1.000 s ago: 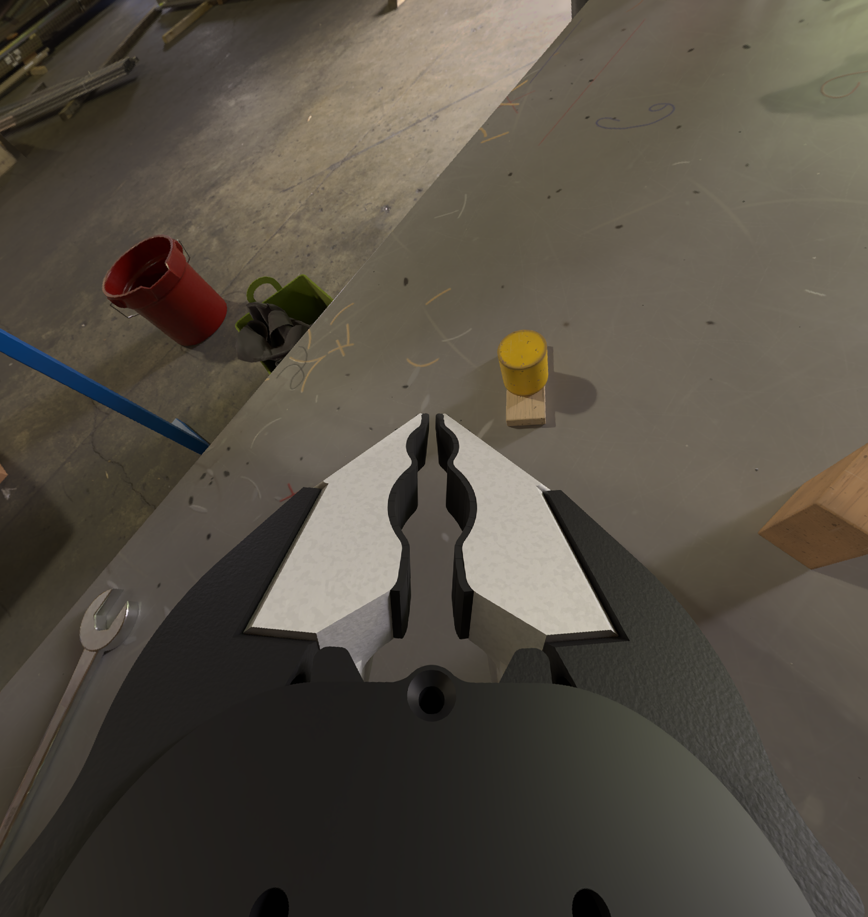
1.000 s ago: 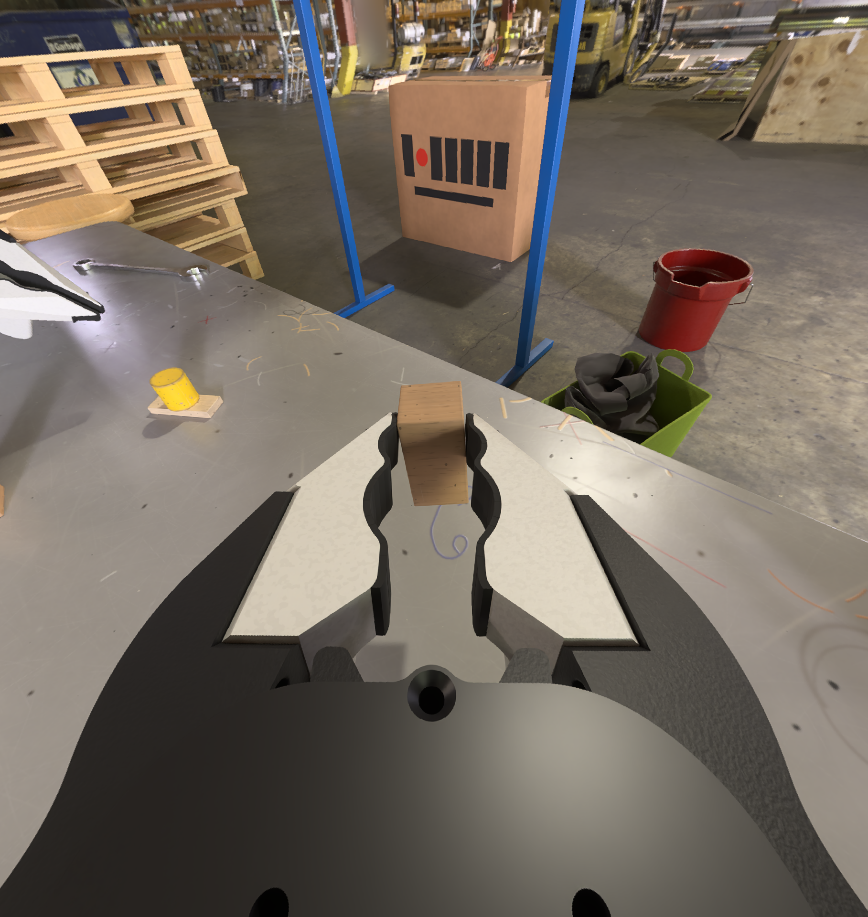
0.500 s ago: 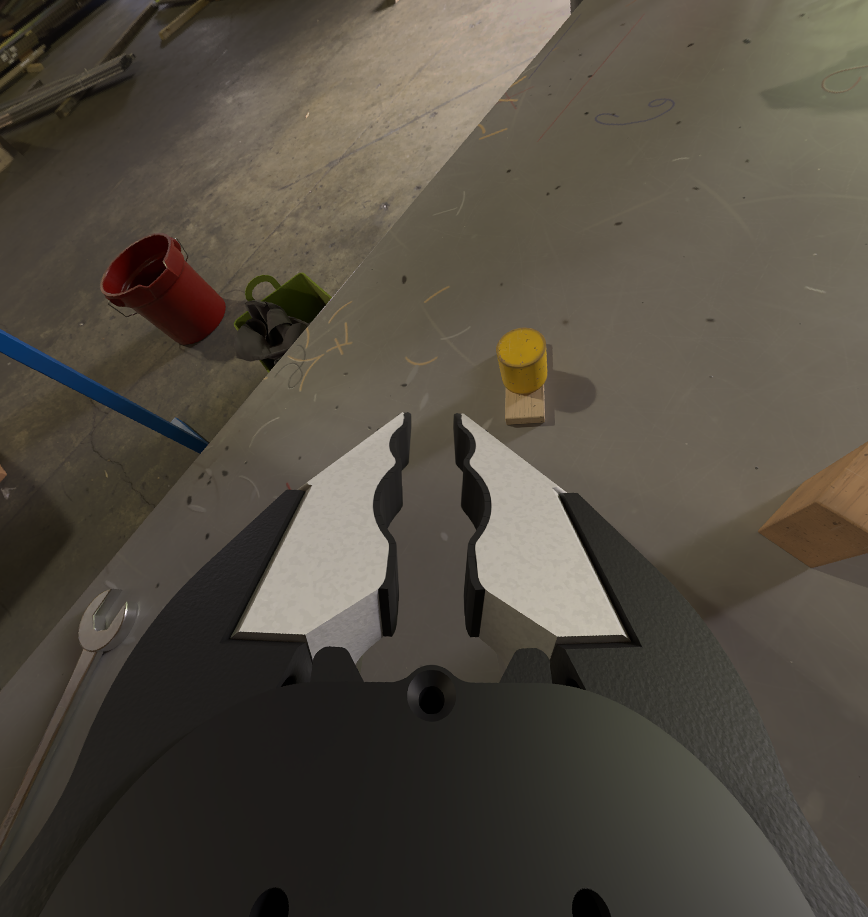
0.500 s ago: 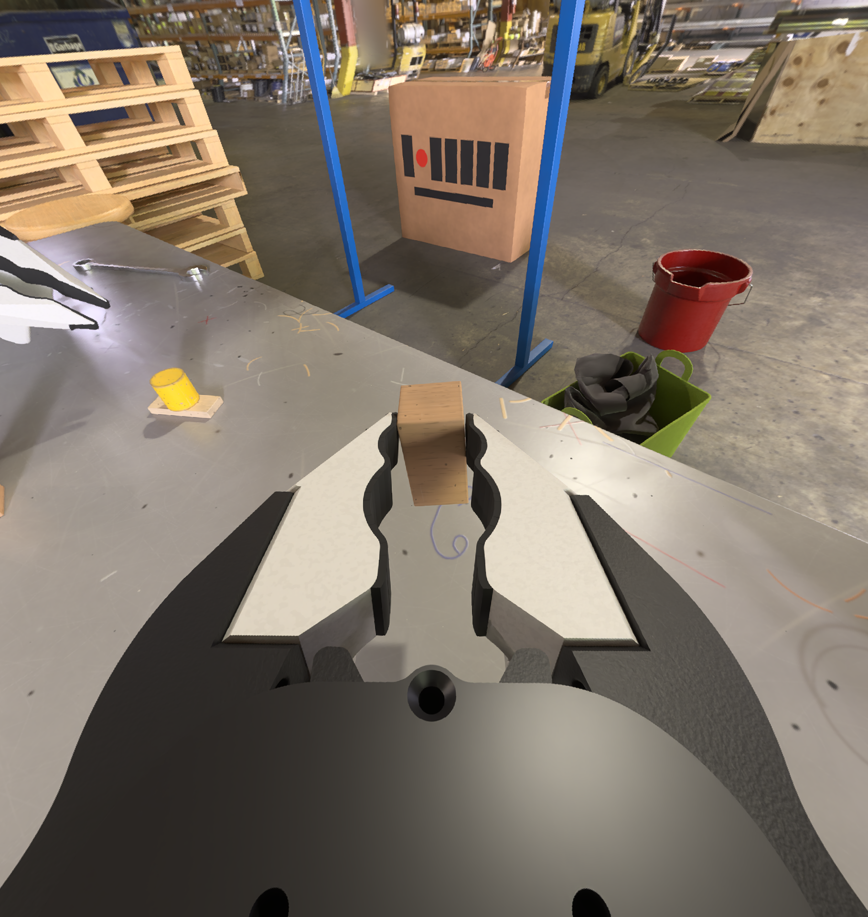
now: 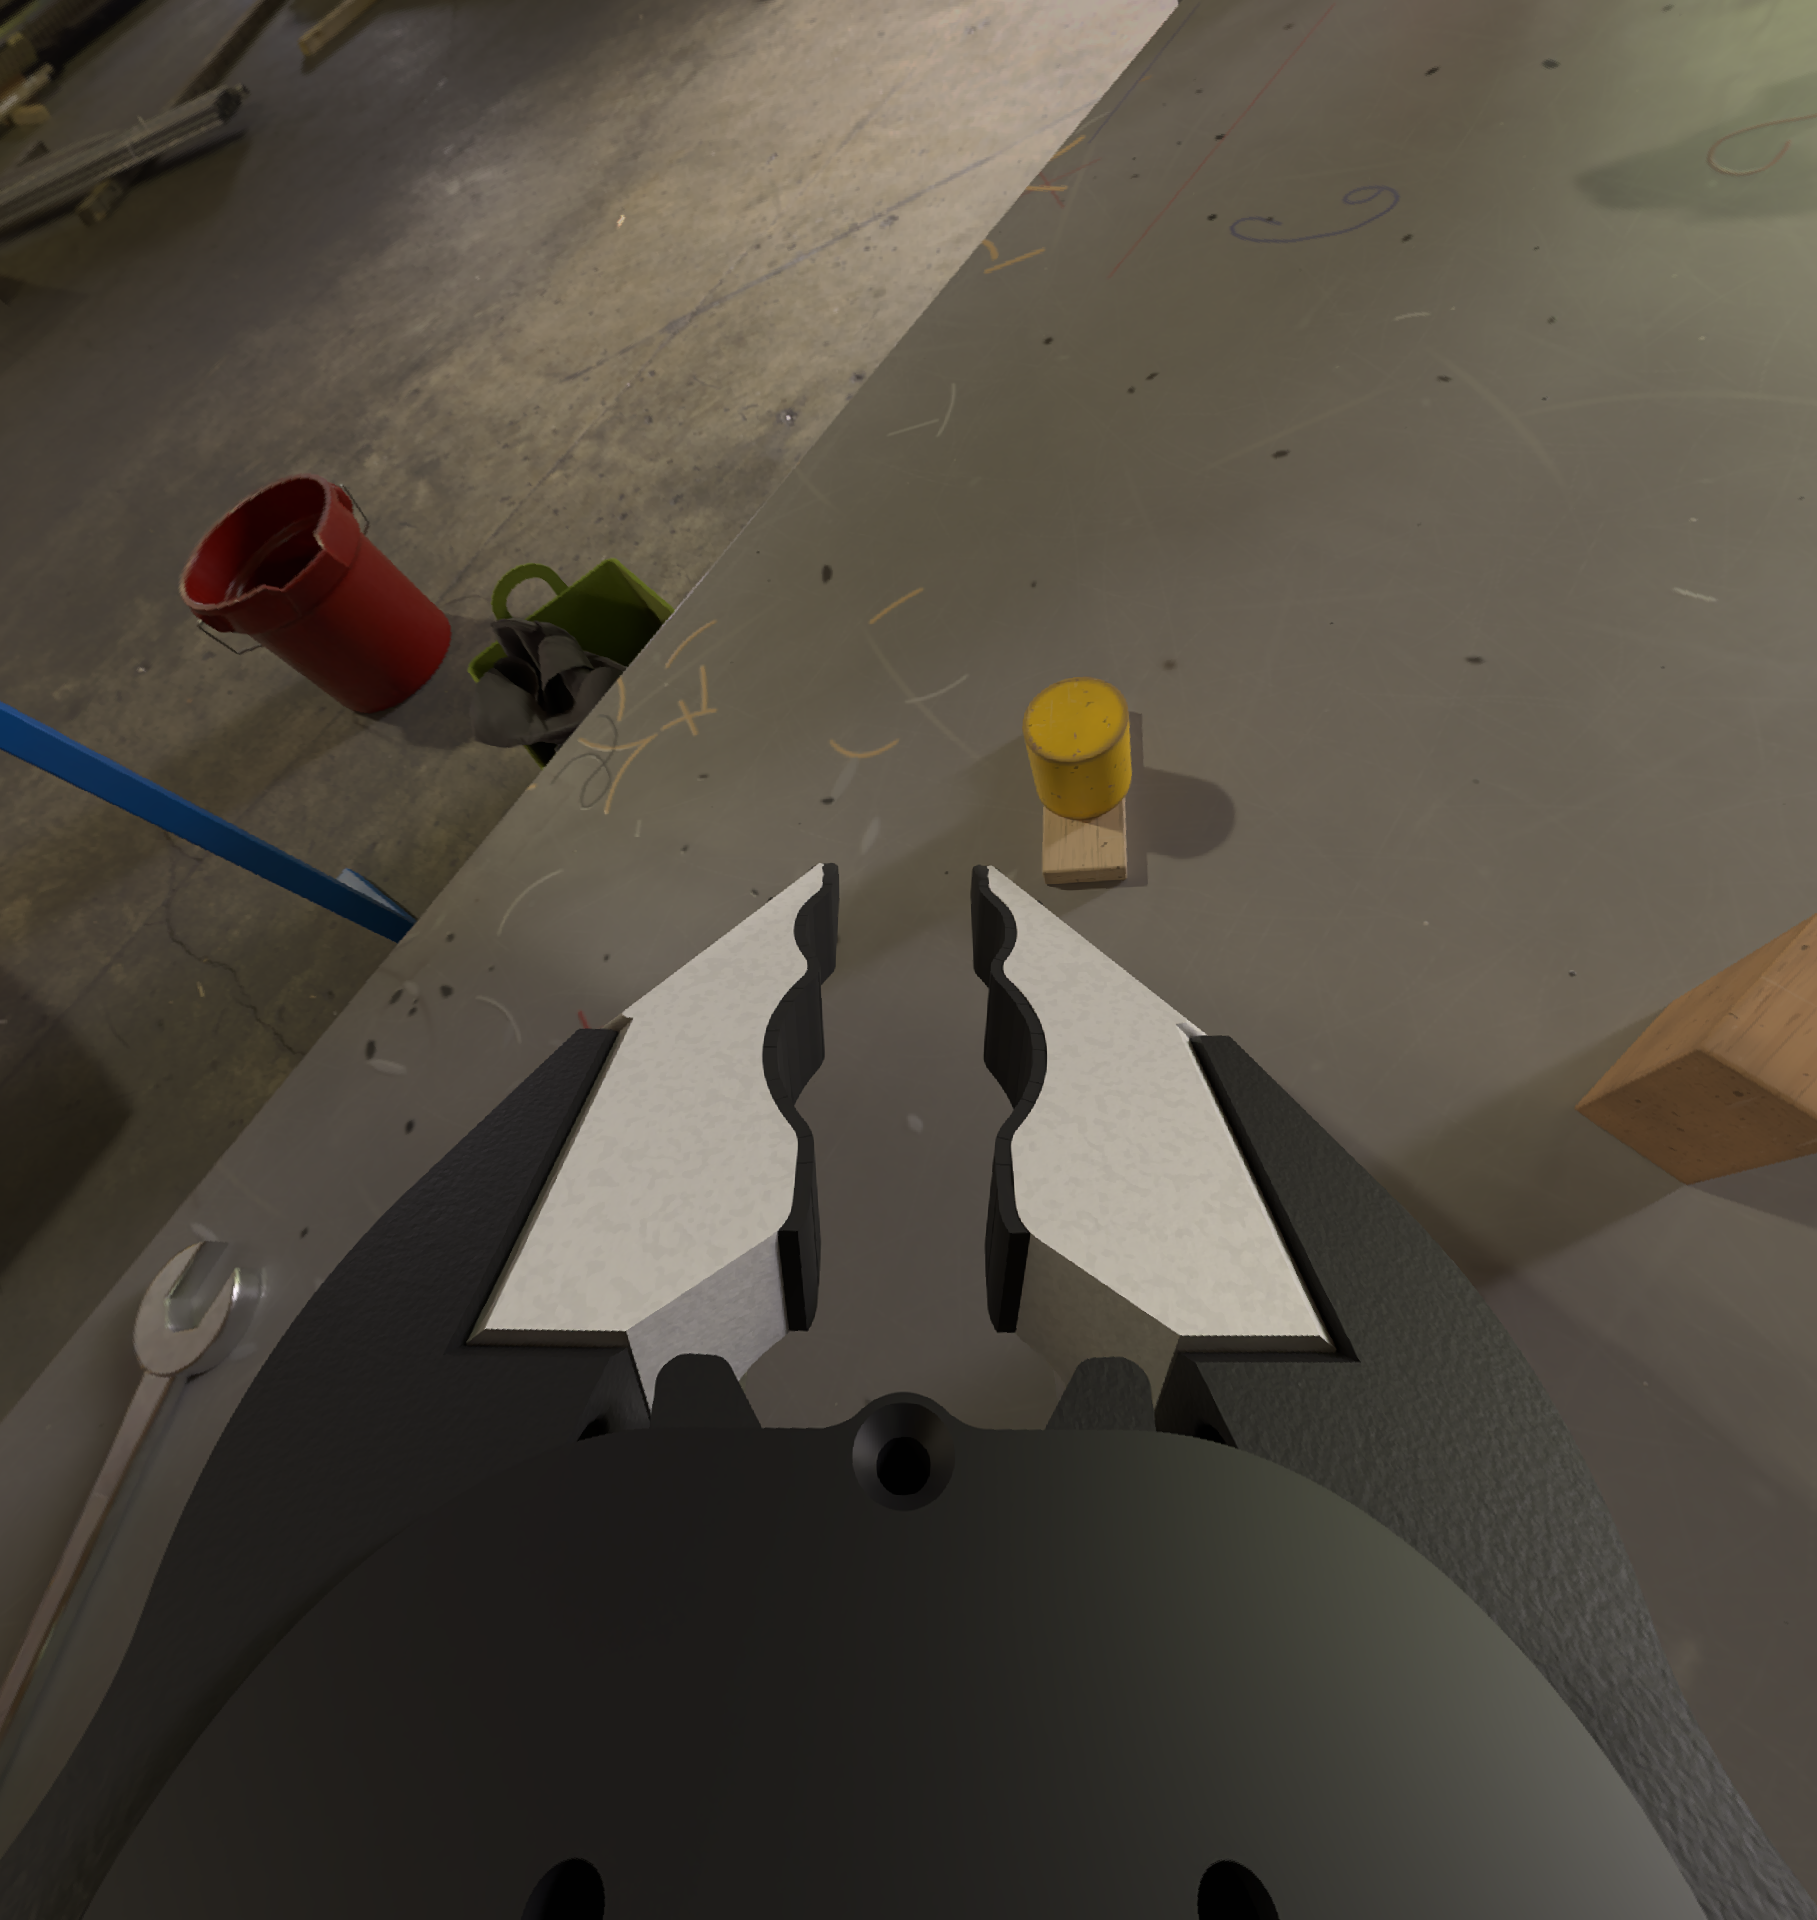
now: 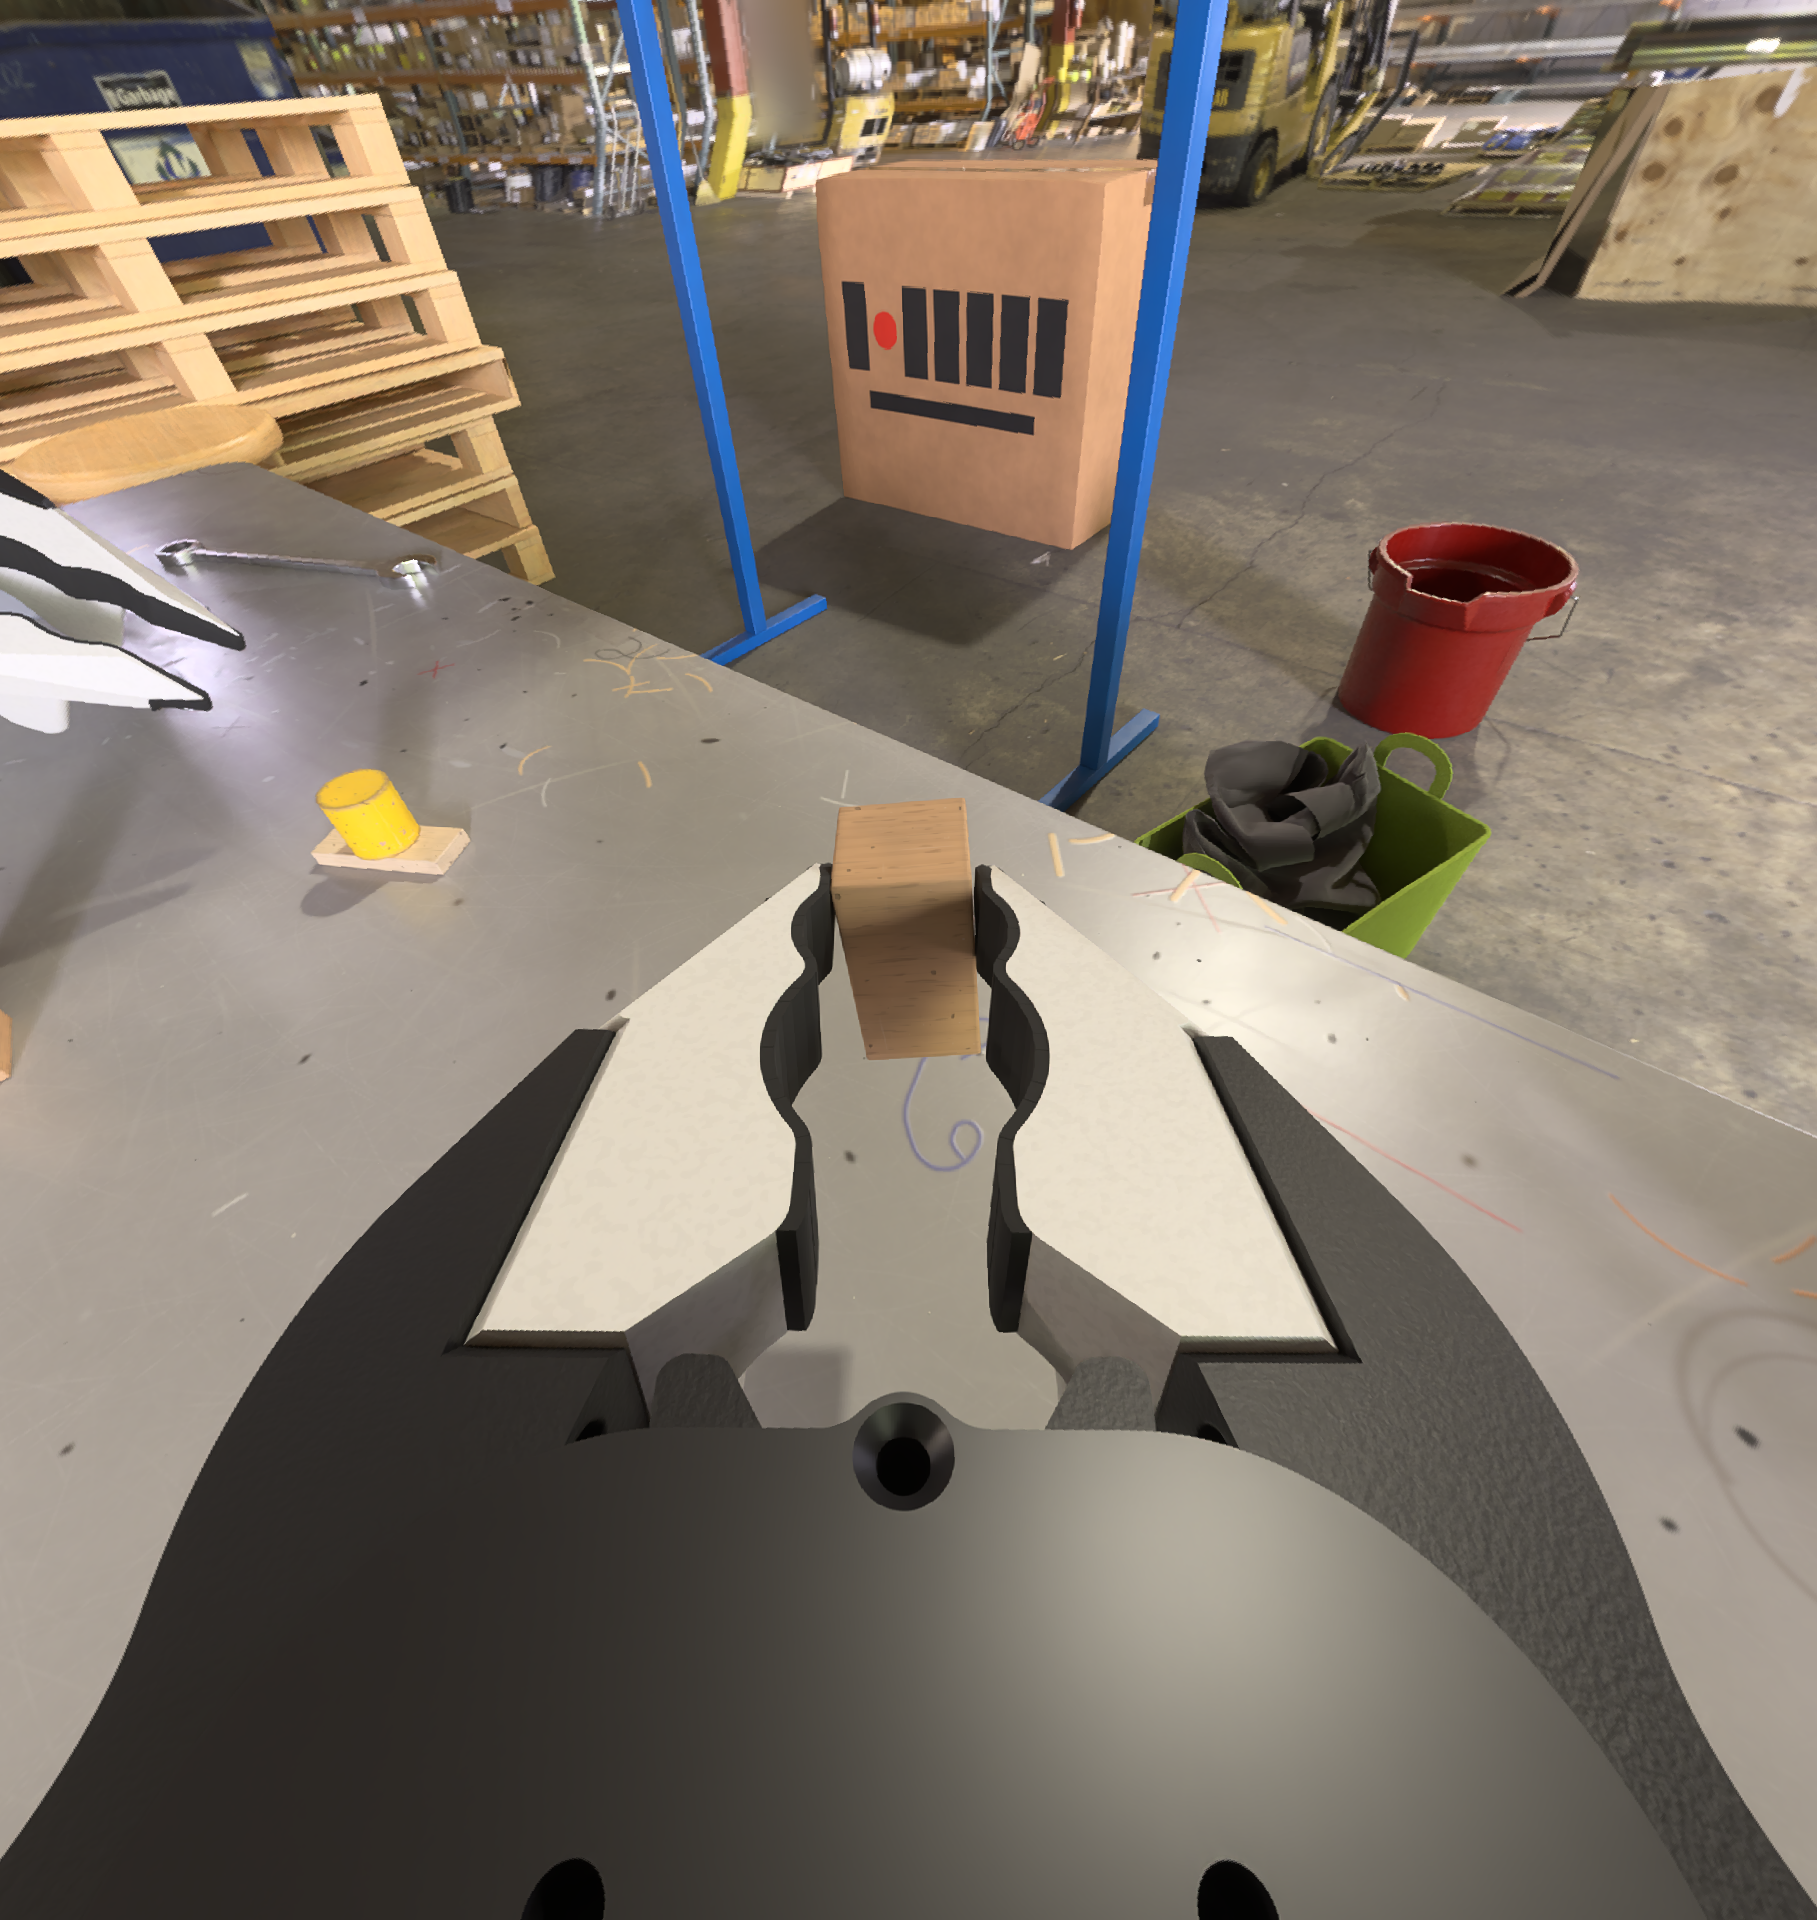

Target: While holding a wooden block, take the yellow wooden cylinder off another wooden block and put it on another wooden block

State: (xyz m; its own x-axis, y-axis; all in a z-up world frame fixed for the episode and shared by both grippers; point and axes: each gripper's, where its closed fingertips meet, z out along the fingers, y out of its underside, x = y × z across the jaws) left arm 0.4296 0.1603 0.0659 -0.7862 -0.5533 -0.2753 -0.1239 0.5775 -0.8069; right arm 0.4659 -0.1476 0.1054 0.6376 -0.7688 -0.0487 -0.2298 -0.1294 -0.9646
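- The right gripper [image 6: 904,883] has its fingers [image 6: 1091,1122] closed on a wooden block [image 6: 909,925]; the block sits upright between the tips, clear of the grey tabletop [image 6: 260,1091] below it
- The left gripper [image 5: 904,883] holds nothing; its fingers [image 5: 675,1143] stand parted with a plain gap between the tips, above the tabletop [image 5: 1403,520]
- Just past the left gripper's tips and a little to their right, the yellow wooden cylinder [image 5: 1078,748] stands upright on a thin flat wooden block [image 5: 1084,860]; the two are touching, and the flat block lies on the tabletop
- In the right wrist view the same cylinder [image 6: 367,814] and flat block [image 6: 395,854] lie off to the left, well apart from the held block; the left gripper [image 6: 203,670] hangs above and beyond them
- A larger wooden block [image 5: 1745,1060] lies on the tabletop to the right of the left gripper, apart from the cylinder
- A wrench [image 6: 296,561] lies near the tabletop's far edge
- On the floor beyond: a green tub [image 6: 1423,862] with dark cloth, a red bucket [image 6: 1455,634], a cardboard box [image 6: 977,343], blue posts [image 6: 1132,416] and stacked pallets [image 6: 208,291]
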